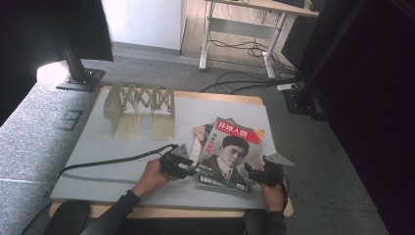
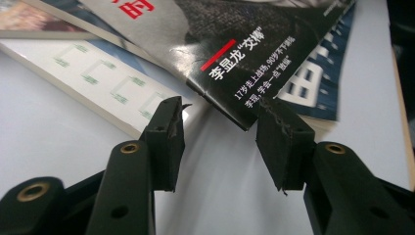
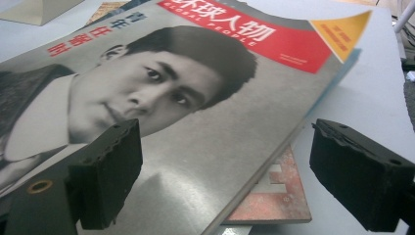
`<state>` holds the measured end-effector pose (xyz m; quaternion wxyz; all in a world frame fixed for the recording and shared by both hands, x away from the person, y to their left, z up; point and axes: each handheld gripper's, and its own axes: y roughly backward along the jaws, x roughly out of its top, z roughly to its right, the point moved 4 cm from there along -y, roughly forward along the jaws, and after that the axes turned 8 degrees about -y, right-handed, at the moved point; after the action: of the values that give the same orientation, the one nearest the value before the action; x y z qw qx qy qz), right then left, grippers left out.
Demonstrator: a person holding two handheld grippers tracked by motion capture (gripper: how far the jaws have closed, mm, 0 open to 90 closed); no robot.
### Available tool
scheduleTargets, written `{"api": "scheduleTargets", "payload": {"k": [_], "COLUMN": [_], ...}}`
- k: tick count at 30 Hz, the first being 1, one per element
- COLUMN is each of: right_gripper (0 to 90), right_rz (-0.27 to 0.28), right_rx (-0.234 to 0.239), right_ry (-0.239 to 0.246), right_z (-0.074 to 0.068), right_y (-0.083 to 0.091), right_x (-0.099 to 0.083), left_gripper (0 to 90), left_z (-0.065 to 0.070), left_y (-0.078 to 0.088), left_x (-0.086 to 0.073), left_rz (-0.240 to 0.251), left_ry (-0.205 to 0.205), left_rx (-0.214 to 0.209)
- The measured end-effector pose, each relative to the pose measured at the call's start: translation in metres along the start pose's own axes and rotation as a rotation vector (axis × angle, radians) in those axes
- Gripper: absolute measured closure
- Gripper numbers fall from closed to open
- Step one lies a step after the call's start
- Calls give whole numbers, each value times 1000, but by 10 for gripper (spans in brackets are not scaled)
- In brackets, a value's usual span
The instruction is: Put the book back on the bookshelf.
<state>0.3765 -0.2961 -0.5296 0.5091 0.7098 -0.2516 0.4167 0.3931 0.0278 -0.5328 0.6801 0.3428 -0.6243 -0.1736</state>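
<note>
A magazine with a portrait and a red title banner tops a fanned stack near the table's front right. My left gripper sits at its lower left corner. In the left gripper view the left gripper stands open, and the magazine's dark corner lies just beyond the gap, touching neither pad. My right gripper is at the lower right corner. In the right gripper view the right gripper is wide open, straddling the magazine's side edge without pressing on it.
Other magazines poke out beneath the top one, a white-covered one and a reddish one. A beige folding rack stands at the back left of the grey mat. A black cable trails left.
</note>
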Motion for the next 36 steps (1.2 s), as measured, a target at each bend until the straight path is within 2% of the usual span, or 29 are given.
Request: {"api": "scheduleTargets", "payload": {"k": [14, 22, 26, 27, 32, 33, 36], "right_gripper": [120, 120, 120, 120, 105, 105, 73], "right_rz": [-8, -18, -29, -29, -49, -49, -75], "right_rx": [-18, -17, -17, -17, -29, -29, -20], "right_ry": [-11, -22, -21, -21, -42, -42, -67], "right_z": [12, 14, 14, 14, 20, 20, 24], "right_y": [6, 6, 5, 5, 6, 6, 5], "right_x": [1, 3, 2, 2, 2, 2, 2], "left_gripper": [532, 525, 408, 408, 239, 239, 155], "left_z": [-21, -29, -29, -27, -20, -19, -19], "left_y": [-6, -10, -7, -6, -1, 1, 5], "left_x": [4, 5, 5, 4, -4, -6, -15], "left_rz": [20, 37, 28, 20, -56, -67, -71], "left_ry": [50, 71, 54, 50, 15, 15, 27], "left_rx": [40, 53, 60, 60, 83, 82, 65]}}
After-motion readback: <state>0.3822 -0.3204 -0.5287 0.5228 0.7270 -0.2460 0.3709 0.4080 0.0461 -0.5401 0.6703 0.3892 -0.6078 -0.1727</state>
